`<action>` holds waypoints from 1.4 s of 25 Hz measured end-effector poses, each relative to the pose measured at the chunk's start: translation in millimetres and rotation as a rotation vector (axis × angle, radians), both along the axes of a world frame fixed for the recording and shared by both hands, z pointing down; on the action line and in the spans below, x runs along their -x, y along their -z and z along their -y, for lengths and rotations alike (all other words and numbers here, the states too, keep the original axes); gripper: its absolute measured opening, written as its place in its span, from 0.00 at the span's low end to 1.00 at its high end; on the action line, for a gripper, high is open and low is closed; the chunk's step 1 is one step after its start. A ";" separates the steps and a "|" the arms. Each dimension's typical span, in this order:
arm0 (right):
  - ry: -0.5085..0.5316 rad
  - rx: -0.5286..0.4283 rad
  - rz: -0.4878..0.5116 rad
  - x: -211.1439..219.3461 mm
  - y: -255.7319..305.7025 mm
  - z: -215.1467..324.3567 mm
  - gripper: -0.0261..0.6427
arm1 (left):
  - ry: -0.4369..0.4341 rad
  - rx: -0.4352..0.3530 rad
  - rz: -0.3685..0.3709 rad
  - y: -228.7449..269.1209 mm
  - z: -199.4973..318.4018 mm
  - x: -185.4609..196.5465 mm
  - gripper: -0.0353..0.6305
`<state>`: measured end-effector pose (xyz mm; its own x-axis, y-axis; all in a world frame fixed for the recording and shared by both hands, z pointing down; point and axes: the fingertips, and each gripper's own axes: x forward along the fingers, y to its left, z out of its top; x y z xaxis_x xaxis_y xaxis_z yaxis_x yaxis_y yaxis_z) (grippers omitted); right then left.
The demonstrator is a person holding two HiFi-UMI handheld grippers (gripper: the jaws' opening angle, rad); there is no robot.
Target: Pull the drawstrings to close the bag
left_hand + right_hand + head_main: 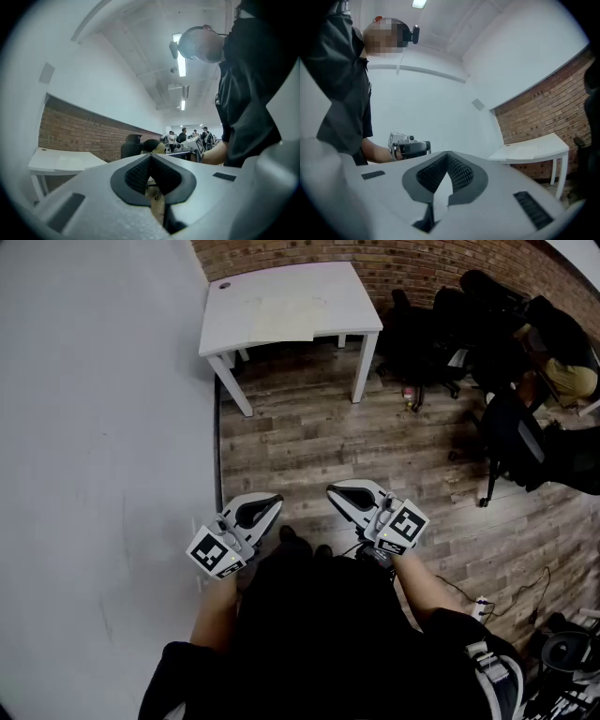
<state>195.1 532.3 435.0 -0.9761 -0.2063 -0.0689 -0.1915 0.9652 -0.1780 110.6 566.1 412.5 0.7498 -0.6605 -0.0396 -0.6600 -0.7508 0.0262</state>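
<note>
As both point level, left gripper (274,502) clamped tight and empty, right gripper (336,491) likewise, square markers (215,553) up, white table (281,306) far.

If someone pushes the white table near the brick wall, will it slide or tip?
The white table probably slides rather than tips: its legs stand near the corners of a wide top. It looks fairly light: slim legs, thin top. The plank floor seems smooth, so it should glide.
</note>
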 end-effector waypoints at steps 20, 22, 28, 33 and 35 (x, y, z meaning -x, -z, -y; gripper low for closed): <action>-0.018 -0.043 -0.036 24.6 3.3 41.2 0.05 | 0.073 0.030 -0.012 -24.2 32.5 38.7 0.08; -0.028 -0.040 -0.040 25.1 1.6 53.6 0.05 | 0.073 0.039 -0.023 -28.9 41.9 42.4 0.08; -0.051 -0.030 -0.025 33.6 4.7 98.3 0.05 | 0.080 0.054 -0.047 -32.6 88.6 58.3 0.08; -0.042 -0.018 -0.010 49.6 9.2 129.6 0.05 | 0.071 0.054 -0.061 -28.5 129.4 73.8 0.08; -0.044 -0.015 -0.024 58.9 8.3 143.9 0.05 | 0.069 0.053 -0.064 -27.4 144.9 82.8 0.08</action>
<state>136.1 388.4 426.7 -0.9676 -0.2478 -0.0486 -0.2375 0.9584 -0.1580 27.8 421.2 439.9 0.6992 -0.7132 -0.0498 -0.7060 -0.6998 0.1089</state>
